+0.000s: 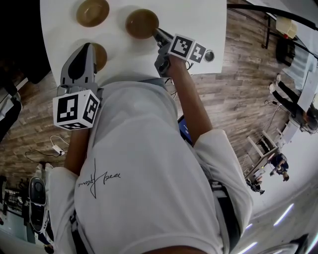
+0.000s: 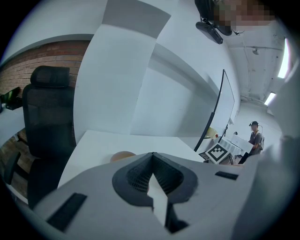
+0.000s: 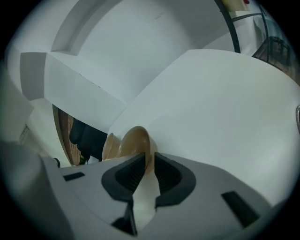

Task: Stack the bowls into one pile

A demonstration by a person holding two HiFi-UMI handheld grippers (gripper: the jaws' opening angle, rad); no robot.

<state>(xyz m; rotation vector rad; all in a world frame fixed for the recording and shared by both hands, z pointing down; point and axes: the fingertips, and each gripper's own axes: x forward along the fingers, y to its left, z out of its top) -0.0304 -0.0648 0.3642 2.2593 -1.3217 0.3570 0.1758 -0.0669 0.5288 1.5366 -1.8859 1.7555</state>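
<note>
Pickup seems in hand: the right gripper [image 3: 150, 158] pinches the rim of one bowl [image 3: 135, 139], apparently resting on the white table [image 1: 198, 20]. The left gripper [image 2: 152, 157] is closed, empty. Next likely calls for lifting it onto another bowl [image 1: 92, 12].

White table [image 1: 208, 25] on wood-plank floor [image 1: 248, 74]; black office chair [image 2: 47, 117] before a brick wall [image 2: 42, 56]
</note>
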